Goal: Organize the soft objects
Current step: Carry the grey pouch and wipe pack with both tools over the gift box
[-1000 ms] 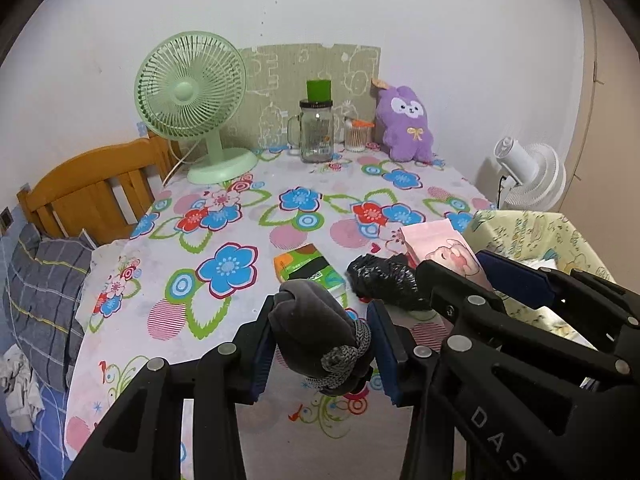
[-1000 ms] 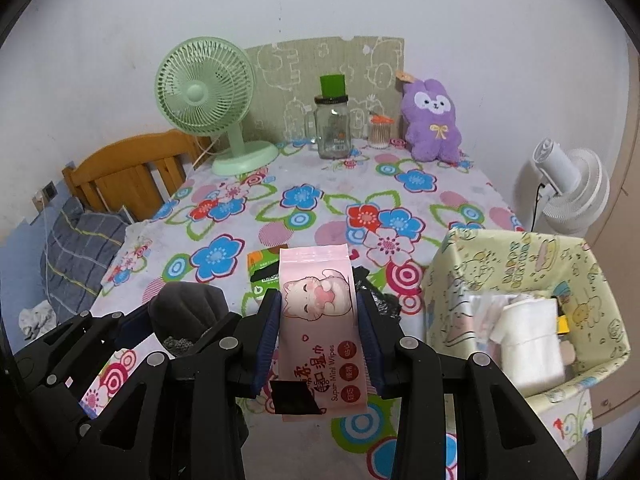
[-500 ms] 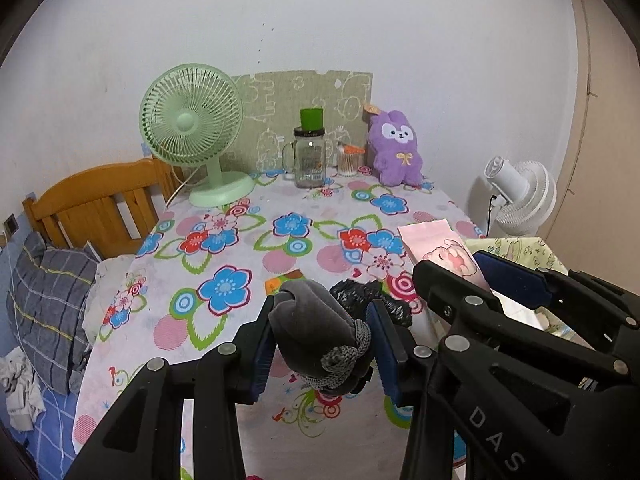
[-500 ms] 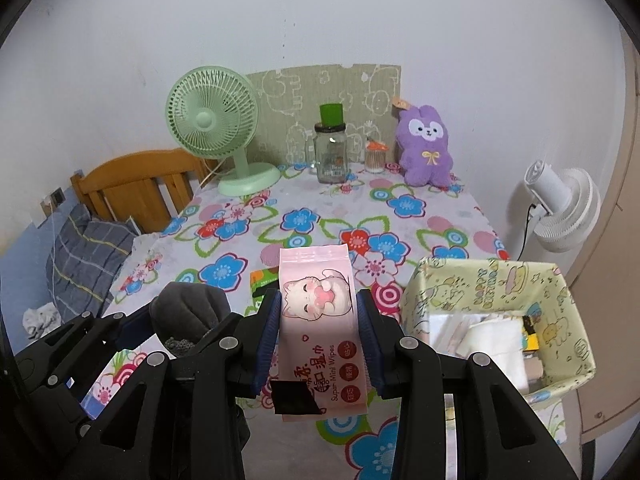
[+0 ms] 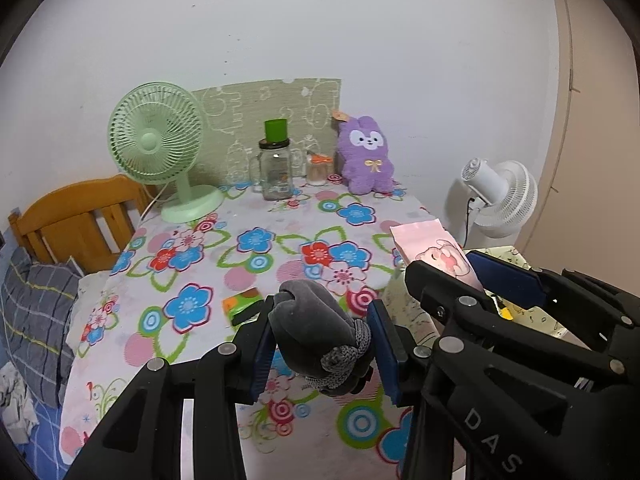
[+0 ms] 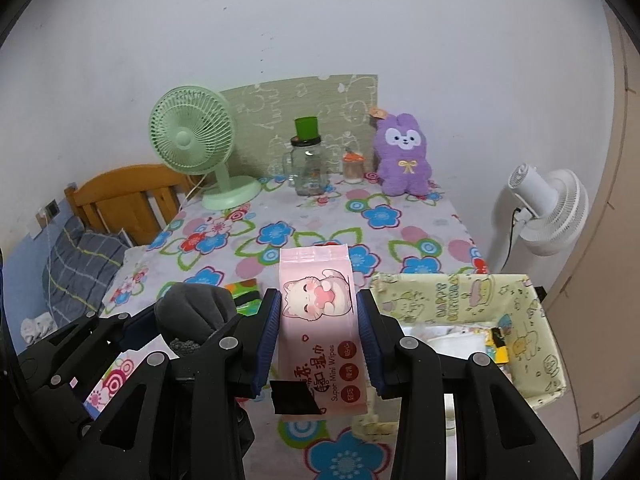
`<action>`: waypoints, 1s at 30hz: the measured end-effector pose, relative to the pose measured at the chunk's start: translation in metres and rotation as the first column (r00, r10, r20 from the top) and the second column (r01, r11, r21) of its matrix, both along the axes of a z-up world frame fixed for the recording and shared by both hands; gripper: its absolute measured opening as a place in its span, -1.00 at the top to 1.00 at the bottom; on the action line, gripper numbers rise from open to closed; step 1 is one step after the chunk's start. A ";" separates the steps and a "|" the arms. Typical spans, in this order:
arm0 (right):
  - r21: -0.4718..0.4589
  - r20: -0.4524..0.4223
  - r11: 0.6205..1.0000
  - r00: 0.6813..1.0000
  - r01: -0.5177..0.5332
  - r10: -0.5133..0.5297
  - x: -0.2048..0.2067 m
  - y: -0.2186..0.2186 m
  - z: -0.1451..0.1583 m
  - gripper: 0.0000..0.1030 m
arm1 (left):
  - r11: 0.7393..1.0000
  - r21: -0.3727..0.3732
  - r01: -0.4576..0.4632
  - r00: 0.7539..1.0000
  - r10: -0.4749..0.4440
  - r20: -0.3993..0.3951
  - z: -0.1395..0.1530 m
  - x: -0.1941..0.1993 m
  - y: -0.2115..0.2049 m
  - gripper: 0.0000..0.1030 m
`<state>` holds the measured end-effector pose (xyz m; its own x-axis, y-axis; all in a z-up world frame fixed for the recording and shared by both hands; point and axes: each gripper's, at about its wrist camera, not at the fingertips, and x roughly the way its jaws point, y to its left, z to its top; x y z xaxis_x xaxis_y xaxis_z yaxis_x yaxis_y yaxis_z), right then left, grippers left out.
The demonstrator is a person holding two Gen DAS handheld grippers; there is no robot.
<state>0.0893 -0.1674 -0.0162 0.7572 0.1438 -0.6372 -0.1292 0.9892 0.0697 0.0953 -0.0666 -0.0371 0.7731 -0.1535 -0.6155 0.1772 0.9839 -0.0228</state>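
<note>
My left gripper [image 5: 320, 344] is shut on a rolled grey sock [image 5: 316, 336] and holds it above the near edge of the floral table [image 5: 256, 240]. My right gripper [image 6: 318, 328] is shut on a pink pack of wet wipes [image 6: 320, 320], also held above the table. The pack also shows in the left wrist view [image 5: 436, 256], and the sock in the right wrist view [image 6: 192, 312]. A yellow-green fabric bin [image 6: 520, 320] stands just right of the table with white items inside. A purple plush rabbit [image 6: 402, 160] sits at the table's back.
A green desk fan [image 5: 160, 152], a glass jar with a green lid [image 5: 274, 172] and a small jar [image 5: 318, 168] stand at the back. A green-orange packet [image 5: 240, 304] lies on the table. A white floor fan [image 6: 548, 208] stands right, a wooden chair [image 5: 80, 216] left.
Both grippers have risen and drawn back from the table with their loads. The black bag seen on the table earlier is now hidden behind the sock. The bin shows more fully.
</note>
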 end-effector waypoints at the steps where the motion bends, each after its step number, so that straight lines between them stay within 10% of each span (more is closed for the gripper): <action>1: 0.000 -0.001 1.000 1.000 0.003 -0.003 0.001 -0.003 0.000 0.20 | 1.000 0.000 0.004 1.000 -0.004 -0.001 0.000 0.001 -0.003 0.13; 30: -0.013 -0.017 0.987 0.987 0.160 -0.160 0.016 -0.102 -0.013 0.20 | 0.986 0.010 0.165 0.986 -0.165 -0.025 -0.012 0.032 -0.102 0.12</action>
<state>0.1058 -0.2690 -0.0292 0.7582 0.0144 -0.6518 0.0318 0.9977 0.0590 0.1272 -0.1681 -0.0495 0.7231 -0.2698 -0.6359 0.3364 0.9416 -0.0169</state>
